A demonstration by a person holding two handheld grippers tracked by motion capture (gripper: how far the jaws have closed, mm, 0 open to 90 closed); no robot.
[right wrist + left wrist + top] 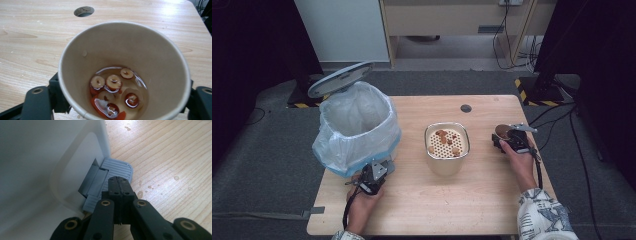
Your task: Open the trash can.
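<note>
Right gripper (120, 105) first: its black jaws sit one on each side of a paper cup (125, 70), low on the wall, and they are pressed in on it, a firm hold with the cup upright between them. No earlier view to compare, so that is the grip as it stands. Looking straight down into the cup, there is a shallow pool of clear liquid with red date slices (113, 82) floating in it, some showing pale ringed centres. From above, the right gripper (507, 137) and the cup (502, 131) are at the right side of the table (437, 210), near its edge, the hand behind them.

Over to the left gripper (121, 181): jaws fully closed, the two black tips pressed flat together with nothing between them. Those closed tips rest on the grey ribbed pedal (120, 168) at the foot of the white bin (50, 157). A few water drops (176, 178) lie on the wood just beside the pedal.

From above, the left gripper (374, 175) is at the near foot of the bin (357, 125), which stands at the table's left with a clear bag lining it and its grey lid (339, 79) tipped up. Between the two grippers stands a cream container with a perforated strainer (447, 142), a few brown pieces lying on the holes.
</note>
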